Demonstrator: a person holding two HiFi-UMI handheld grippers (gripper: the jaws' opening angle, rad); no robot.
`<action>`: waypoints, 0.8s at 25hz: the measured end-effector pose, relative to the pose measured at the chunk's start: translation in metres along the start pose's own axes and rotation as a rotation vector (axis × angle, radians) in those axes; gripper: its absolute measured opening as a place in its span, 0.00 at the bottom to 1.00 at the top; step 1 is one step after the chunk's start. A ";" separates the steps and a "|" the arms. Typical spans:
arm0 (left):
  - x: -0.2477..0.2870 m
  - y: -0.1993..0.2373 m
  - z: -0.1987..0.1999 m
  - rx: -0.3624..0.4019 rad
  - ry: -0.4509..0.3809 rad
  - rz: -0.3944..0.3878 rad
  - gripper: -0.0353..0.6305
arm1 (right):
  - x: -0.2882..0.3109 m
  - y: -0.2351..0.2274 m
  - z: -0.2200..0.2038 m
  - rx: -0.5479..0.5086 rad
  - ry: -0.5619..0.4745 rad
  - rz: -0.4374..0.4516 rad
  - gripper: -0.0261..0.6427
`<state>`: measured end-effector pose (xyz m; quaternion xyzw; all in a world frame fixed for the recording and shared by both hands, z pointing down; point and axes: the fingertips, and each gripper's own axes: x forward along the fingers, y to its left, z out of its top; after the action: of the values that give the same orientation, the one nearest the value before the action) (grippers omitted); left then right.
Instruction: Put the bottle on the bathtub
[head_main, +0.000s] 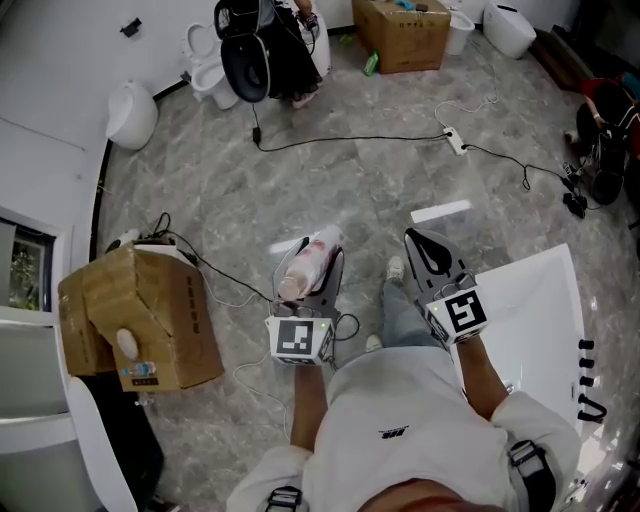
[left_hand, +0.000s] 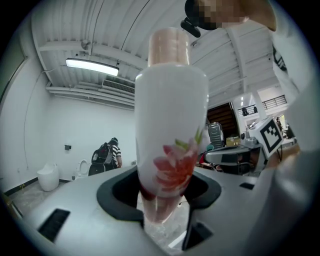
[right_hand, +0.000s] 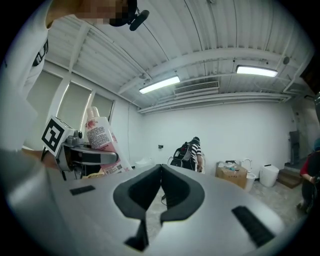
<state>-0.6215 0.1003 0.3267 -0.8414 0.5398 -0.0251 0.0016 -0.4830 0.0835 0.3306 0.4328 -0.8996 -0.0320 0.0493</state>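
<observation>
Standing on a grey floor, a person holds the left gripper (left_hand: 161, 212) clamped on the lower end of a white, flower-printed bottle (left_hand: 172, 115). The bottle is cap uppermost and slightly tilted, in the air to the left of the white bathtub (head_main: 540, 300). The right gripper (right_hand: 160, 200), its jaws pressed together on nothing, hangs near the tub's corner. Gripped so low, the bottle looks likely to lever in the jaws. A sound placement would carry it upright across to the flat rim, seat the base flush and back from the edge, and release only once it stands.
</observation>
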 end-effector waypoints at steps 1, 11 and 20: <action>0.007 0.003 -0.001 0.002 -0.001 -0.001 0.39 | 0.006 -0.004 -0.002 0.003 -0.001 0.001 0.03; 0.120 0.047 -0.002 0.011 0.007 -0.009 0.39 | 0.101 -0.080 -0.013 0.016 0.004 0.022 0.03; 0.228 0.091 0.006 -0.021 0.034 0.030 0.39 | 0.201 -0.152 0.005 -0.013 0.015 0.099 0.03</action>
<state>-0.6094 -0.1448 0.3270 -0.8326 0.5526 -0.0339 -0.0162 -0.4903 -0.1686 0.3231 0.3875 -0.9193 -0.0323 0.0602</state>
